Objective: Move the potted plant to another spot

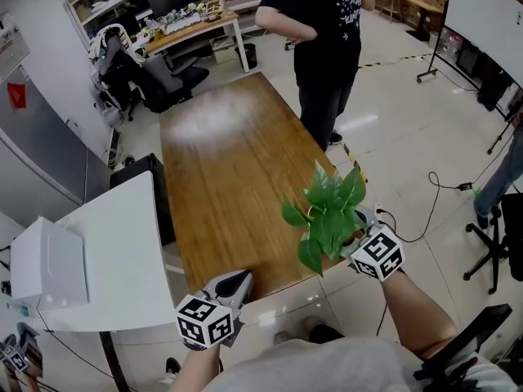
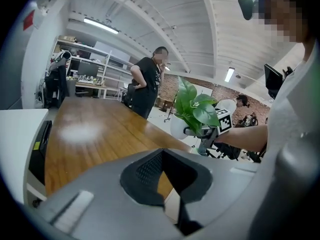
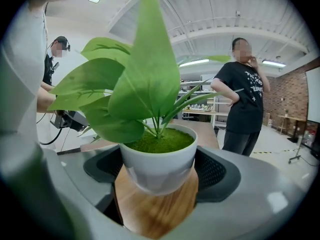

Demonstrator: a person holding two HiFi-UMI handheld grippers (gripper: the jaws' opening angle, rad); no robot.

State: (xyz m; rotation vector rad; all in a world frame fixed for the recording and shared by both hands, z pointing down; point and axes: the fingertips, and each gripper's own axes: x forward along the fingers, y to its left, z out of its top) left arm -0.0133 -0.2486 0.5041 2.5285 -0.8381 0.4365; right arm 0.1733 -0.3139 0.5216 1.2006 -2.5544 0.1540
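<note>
**Potted plant riding in the right tongs at the table corner**

Potted plant [image 1: 328,215] is hanging in the air right at the near right corner of the wooden table [image 1: 229,162], upright, leaves fanning out. The right gripper [image 1: 358,239] is clamping it, its jaws spread wide around the white pot and pressing on both sides. The left gripper [image 1: 233,286] is hovering at the table's near edge, well apart from the plant, its jaws drawn together on nothing. A person in a black T-shirt [image 1: 327,39] is standing beside the table's far right side, watching.
</note>
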